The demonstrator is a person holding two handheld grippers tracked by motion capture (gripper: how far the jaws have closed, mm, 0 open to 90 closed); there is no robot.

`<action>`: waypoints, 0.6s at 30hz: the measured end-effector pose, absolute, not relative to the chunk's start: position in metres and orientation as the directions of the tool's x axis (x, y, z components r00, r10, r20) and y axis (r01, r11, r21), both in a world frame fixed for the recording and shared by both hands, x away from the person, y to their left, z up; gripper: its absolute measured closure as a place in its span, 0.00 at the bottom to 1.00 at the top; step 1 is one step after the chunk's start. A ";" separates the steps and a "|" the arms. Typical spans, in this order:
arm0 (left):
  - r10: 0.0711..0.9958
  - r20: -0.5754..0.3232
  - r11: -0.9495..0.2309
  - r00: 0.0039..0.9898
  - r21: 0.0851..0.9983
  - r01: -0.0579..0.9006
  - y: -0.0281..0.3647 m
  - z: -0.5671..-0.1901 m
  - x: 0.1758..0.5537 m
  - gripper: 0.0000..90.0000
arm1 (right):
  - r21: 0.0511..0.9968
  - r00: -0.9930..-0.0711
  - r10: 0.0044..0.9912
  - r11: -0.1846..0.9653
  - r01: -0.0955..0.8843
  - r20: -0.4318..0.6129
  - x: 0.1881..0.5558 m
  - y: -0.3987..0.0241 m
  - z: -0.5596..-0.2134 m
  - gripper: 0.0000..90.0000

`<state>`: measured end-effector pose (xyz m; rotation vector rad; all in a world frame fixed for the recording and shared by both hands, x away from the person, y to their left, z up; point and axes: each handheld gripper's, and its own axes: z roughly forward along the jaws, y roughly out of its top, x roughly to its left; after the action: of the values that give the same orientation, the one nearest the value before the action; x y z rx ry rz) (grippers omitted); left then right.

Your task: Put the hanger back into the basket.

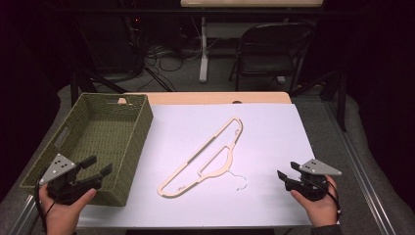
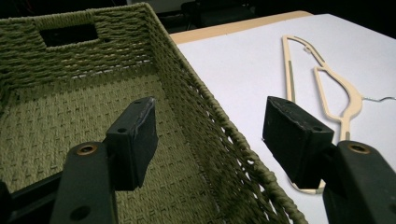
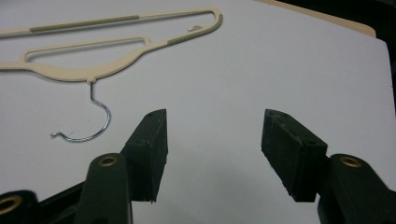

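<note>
A cream plastic clothes hanger point(image 1: 205, 154) point(image 2: 322, 79) point(image 3: 116, 60) lies flat and diagonal on the white table sheet point(image 1: 264, 142), its metal hook point(image 1: 240, 182) point(image 3: 91, 119) pointing to the near right. A green woven basket point(image 1: 98, 142) point(image 2: 70, 107) stands at the table's left, with nothing inside. My left gripper point(image 1: 95, 169) point(image 2: 208, 140) is open, held over the basket's near right corner, its jaws either side of the rim. My right gripper point(image 1: 286, 171) point(image 3: 212, 149) is open above bare sheet, to the right of the hook, with nothing between its jaws.
The wooden table edge point(image 1: 215, 98) shows beyond the sheet. Behind the table stand a folding chair point(image 1: 269, 49), a white desk leg point(image 1: 203, 49) and cables on the floor. A metal rail point(image 1: 362, 176) runs along the right side.
</note>
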<state>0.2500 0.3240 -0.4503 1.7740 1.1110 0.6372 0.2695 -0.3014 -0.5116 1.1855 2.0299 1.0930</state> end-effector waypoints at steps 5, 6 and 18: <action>0.886 -0.053 -0.159 0.460 0.898 0.410 0.325 -0.448 0.253 0.39 | 0.847 -0.497 0.865 0.313 0.430 -0.067 0.269 -0.302 -0.508 0.50; 0.885 -0.049 -0.164 0.463 0.898 0.408 0.324 -0.448 0.254 0.39 | 0.841 -0.506 0.860 0.323 0.434 -0.069 0.269 -0.301 -0.506 0.50; 0.880 -0.048 -0.169 0.472 0.898 0.406 0.318 -0.448 0.250 0.38 | 0.765 -0.632 0.759 0.498 0.409 -0.156 0.280 -0.282 -0.476 0.54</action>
<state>0.2504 0.3179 -0.4482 1.7696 1.0953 0.6260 0.2804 -0.2821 -0.4763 0.9599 2.2651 0.9734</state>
